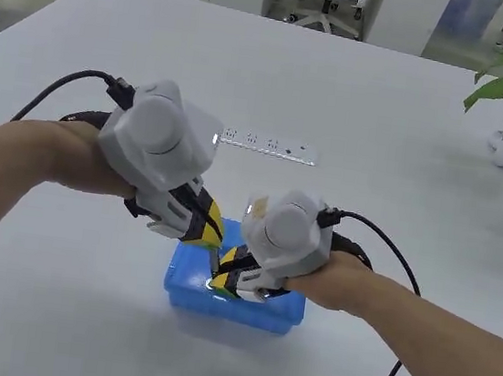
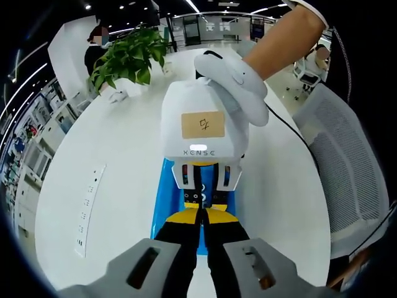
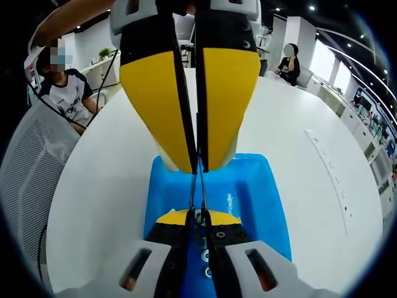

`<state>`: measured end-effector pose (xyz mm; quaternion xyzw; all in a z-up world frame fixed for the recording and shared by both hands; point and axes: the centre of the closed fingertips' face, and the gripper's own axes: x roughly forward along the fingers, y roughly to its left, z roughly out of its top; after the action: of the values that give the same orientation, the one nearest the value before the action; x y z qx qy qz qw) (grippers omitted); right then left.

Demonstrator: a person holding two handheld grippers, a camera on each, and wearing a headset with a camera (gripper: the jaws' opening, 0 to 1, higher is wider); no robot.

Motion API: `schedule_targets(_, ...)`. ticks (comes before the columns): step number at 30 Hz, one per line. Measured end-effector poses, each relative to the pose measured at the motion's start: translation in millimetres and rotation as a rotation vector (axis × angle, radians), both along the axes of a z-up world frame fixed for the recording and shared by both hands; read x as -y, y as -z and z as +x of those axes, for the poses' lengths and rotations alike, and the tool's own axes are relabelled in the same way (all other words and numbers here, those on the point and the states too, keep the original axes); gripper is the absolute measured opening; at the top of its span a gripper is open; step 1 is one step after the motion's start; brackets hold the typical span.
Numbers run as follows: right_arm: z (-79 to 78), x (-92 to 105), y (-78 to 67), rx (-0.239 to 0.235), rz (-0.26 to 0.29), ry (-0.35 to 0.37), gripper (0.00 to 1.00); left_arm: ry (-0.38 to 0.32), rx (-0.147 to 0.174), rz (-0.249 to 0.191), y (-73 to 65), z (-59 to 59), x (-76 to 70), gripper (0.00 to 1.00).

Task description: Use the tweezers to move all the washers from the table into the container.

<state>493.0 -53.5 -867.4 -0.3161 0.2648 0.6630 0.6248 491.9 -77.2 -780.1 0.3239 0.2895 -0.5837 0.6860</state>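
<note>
- Over the blue container (image 1: 219, 305) in the head view, the left gripper (image 1: 202, 228) and the right gripper (image 1: 226, 281) meet tip to tip, low above its open top. The white table (image 1: 354, 100) around it carries a power strip (image 1: 268, 145), well apart.
- From the left gripper view, our own yellow-tipped jaws are pressed together. The right gripper faces them, nose down over the container. We cannot make out what sits in the pinch from here.
- From the right gripper view, the left gripper's big yellow jaws are pinched on the thin legs of the tweezers (image 3: 197, 186). The tweezers run down to the right gripper's own tips, which are drawn together on their lower end as far as we can tell. Small ring shapes lie on the blue floor between our jaws. They may be washers, but they are too small to be sure.
- We judge this to be a regrip of the tweezers. To do it well, we keep one gripper tight until the other is firm, and we hold the points over the container so anything that slips lands inside.
</note>
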Motion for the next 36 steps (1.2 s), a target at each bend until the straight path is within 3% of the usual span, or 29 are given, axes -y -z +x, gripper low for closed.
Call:
schedule_targets(14,0.4,2.9,-18.3,0.034,0.020,0.008,0.11,0.001,0.030,-0.007,-17.1,-1.5,0.5,0.06)
schedule_targets(28,-11.4,10.3,-42.6,0.065,0.047,0.016,0.10,0.005,0.038,-0.037,-39.9,-16.7,1.0,0.06)
schedule_targets(36,-20.0,17.5,-51.8,0.089,0.050,0.016,0.08,0.012,0.051,-0.040,-45.5,-25.8,1.6,0.06)
